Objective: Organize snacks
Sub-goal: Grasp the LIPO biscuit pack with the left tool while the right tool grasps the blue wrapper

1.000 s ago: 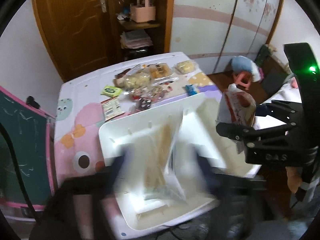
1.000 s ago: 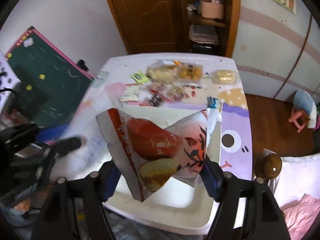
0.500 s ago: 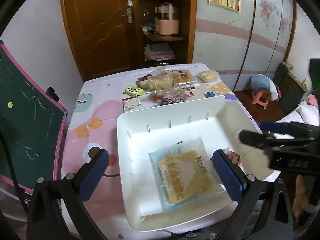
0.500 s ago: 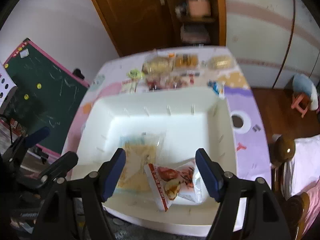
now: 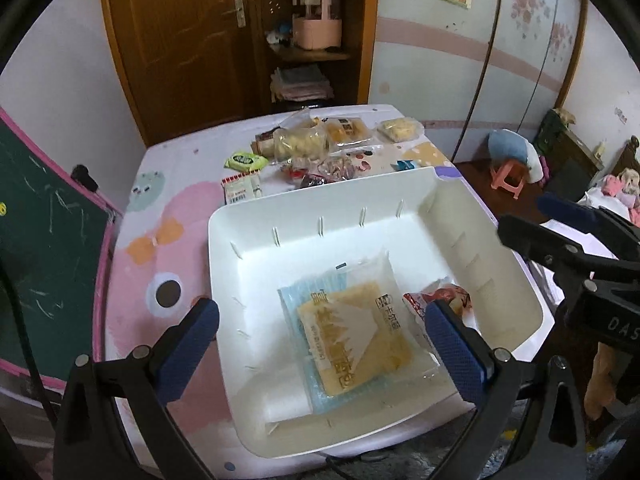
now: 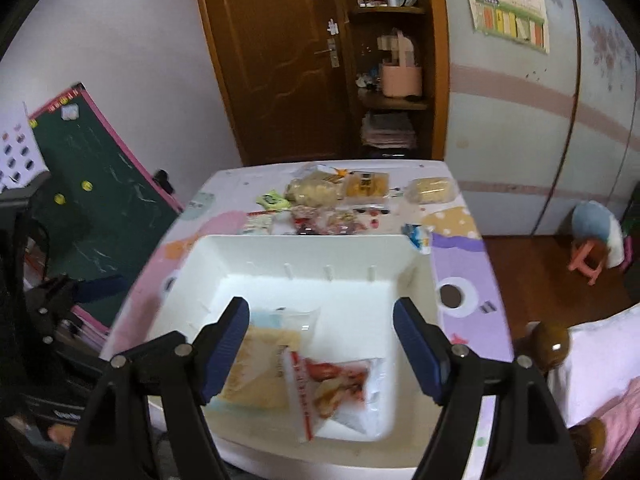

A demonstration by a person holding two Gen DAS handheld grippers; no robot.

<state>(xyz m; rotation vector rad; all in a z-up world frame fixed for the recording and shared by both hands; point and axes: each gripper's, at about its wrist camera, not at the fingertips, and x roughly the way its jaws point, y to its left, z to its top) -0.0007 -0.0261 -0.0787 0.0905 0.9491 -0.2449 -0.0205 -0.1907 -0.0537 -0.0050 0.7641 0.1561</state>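
Note:
A white bin [image 5: 320,216] [image 6: 304,248] sits on the near part of the table. In it lie a clear pack with a yellow and blue snack [image 5: 352,340] [image 6: 260,368] and a red and white snack bag [image 5: 448,298] [image 6: 340,388] to its right. My left gripper [image 5: 320,352] is open and empty above the bin's near edge. My right gripper [image 6: 320,348] is open and empty above the bin; it also shows at the right in the left wrist view [image 5: 560,232]. Several loose snack packs [image 5: 320,148] [image 6: 340,200] lie beyond the bin.
The table [image 5: 152,240] has a pink and purple cartoon cover. A green chalkboard [image 5: 36,248] leans at its left. A wooden door [image 6: 280,60] and shelf [image 6: 396,100] stand behind. A small pink stool [image 6: 588,260] is on the floor at right.
Both grippers opened and let their packs drop into the bin, the yellow pack from the left and the red bag from the right. Both grippers then pulled back a little.

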